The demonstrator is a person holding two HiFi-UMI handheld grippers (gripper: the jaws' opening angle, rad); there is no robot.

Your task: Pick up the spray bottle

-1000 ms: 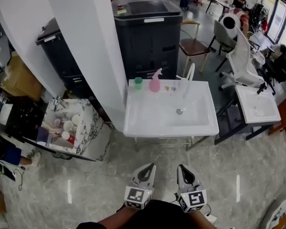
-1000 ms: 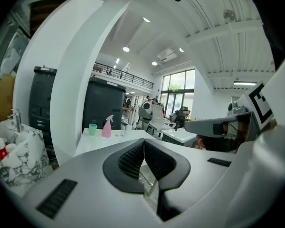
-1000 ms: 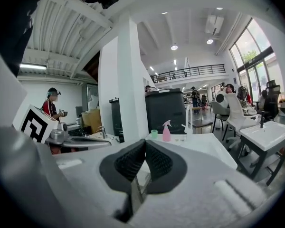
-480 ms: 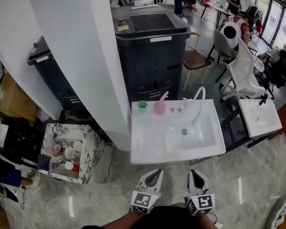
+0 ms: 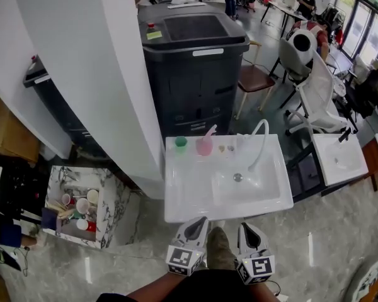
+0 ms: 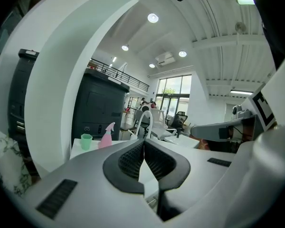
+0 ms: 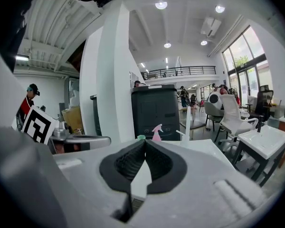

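Note:
The pink spray bottle (image 5: 205, 145) stands upright at the back edge of a white sink unit (image 5: 189, 197), just right of a green cup (image 5: 181, 143). A white faucet (image 5: 258, 145) arches over the basin. Both grippers hover side by side just in front of the sink's near edge, well short of the bottle. My left gripper (image 5: 198, 223) is shut and holds nothing; my right gripper (image 5: 247, 227) is likewise shut and empty. The left gripper view shows the bottle (image 6: 106, 137) far ahead past the closed jaws, as does the right gripper view with the bottle (image 7: 156, 132).
A tall black cabinet (image 5: 195, 61) stands behind the sink and a white pillar (image 5: 113, 74) rises at its left. A marble-topped stand (image 5: 113, 197) with cups sits lower left. Chairs (image 5: 315, 99) and a second white sink (image 5: 337, 159) are at the right.
The sink unit has come closer to both grippers, its near edge now just ahead of their tips. Both grippers stay shut and side by side.

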